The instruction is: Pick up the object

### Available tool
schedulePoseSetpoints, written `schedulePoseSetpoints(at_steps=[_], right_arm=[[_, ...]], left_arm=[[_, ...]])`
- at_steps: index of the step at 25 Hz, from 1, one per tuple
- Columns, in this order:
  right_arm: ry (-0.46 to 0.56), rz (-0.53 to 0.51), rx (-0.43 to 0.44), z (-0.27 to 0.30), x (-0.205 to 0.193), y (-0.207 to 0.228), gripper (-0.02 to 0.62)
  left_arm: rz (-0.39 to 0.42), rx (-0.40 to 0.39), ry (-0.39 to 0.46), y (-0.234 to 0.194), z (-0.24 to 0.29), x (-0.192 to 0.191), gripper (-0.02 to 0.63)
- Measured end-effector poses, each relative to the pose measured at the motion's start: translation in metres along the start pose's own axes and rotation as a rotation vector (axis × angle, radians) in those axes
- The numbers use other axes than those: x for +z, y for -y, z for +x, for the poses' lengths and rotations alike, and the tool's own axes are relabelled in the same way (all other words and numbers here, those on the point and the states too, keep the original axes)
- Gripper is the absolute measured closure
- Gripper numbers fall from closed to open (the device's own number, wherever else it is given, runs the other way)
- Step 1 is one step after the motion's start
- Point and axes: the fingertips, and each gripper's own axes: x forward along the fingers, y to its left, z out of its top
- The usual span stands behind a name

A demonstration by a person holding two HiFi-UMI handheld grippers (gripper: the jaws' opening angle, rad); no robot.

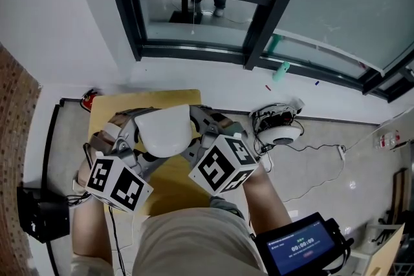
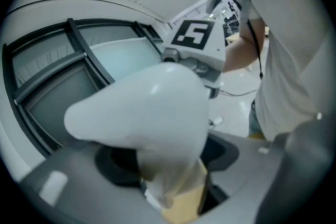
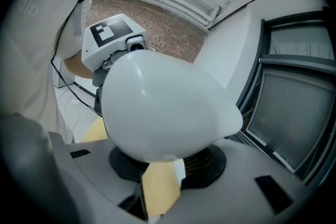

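Note:
A white, smooth, rounded bowl-like object [image 1: 165, 129] hangs between both grippers over a yellow wooden table [image 1: 129, 105]. My left gripper [image 1: 132, 139] grips its left side and my right gripper [image 1: 202, 138] its right side, marker cubes toward me. In the left gripper view the white object [image 2: 147, 113] fills the gap of the left gripper [image 2: 173, 178], the table showing beneath. In the right gripper view the white object [image 3: 163, 113] sits in the right gripper [image 3: 163, 176], pressed against the dark pads. Each jaw is closed on its edge.
A dark window frame [image 1: 194, 48] runs along the far wall. A white round device with cables [image 1: 281, 127] lies on the floor to the right. A black box [image 1: 42, 216] stands at the left, a small red item [image 1: 88, 100] by the table's far-left corner, and a screen unit [image 1: 301, 245] near my right arm.

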Motion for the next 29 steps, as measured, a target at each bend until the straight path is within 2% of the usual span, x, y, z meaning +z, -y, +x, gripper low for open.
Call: schedulePoseSetpoints(at_steps=[29], right_arm=[[-0.004, 0.004, 0.010, 0.0000, -0.0012, -0.0024, 0.454]], left_arm=[[-0.010, 0.002, -0.009, 0.0029, 0.0014, -0.0017, 0.290]])
